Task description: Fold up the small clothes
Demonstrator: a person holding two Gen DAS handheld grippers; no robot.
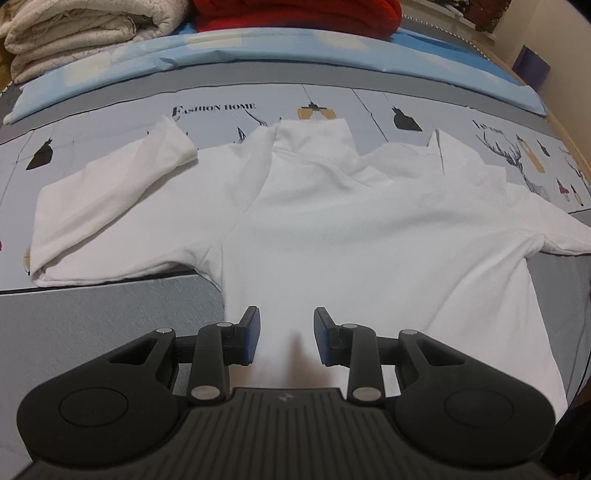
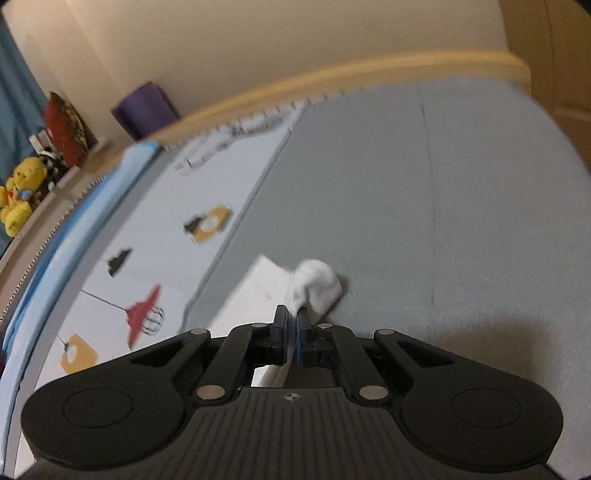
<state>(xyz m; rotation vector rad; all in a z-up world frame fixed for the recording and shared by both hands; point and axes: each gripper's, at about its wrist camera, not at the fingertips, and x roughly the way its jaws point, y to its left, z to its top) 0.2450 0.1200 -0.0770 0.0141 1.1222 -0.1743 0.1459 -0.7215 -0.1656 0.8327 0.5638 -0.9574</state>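
A white long-sleeved top [image 1: 332,221] lies flat on the printed bed cover [image 1: 221,107], collar [image 1: 314,136] at the far side. Its left sleeve [image 1: 110,192] is bent back on itself. My left gripper [image 1: 286,332] hovers over the near lower part of the top. Its jaws stand apart and the cloth lies flat between the blue pads [image 1: 253,332]. In the right wrist view my right gripper [image 2: 293,317] is shut on a bunched bit of the white top [image 2: 317,284], which pokes out past the fingertips above the grey sheet [image 2: 406,221].
A folded cream blanket [image 1: 81,33] and a red bundle [image 1: 295,14] sit at the far edge behind a light blue sheet [image 1: 258,55]. A wooden bed rail [image 2: 332,81], a purple box [image 2: 144,107] and a yellow plush toy [image 2: 22,192] line the far side.
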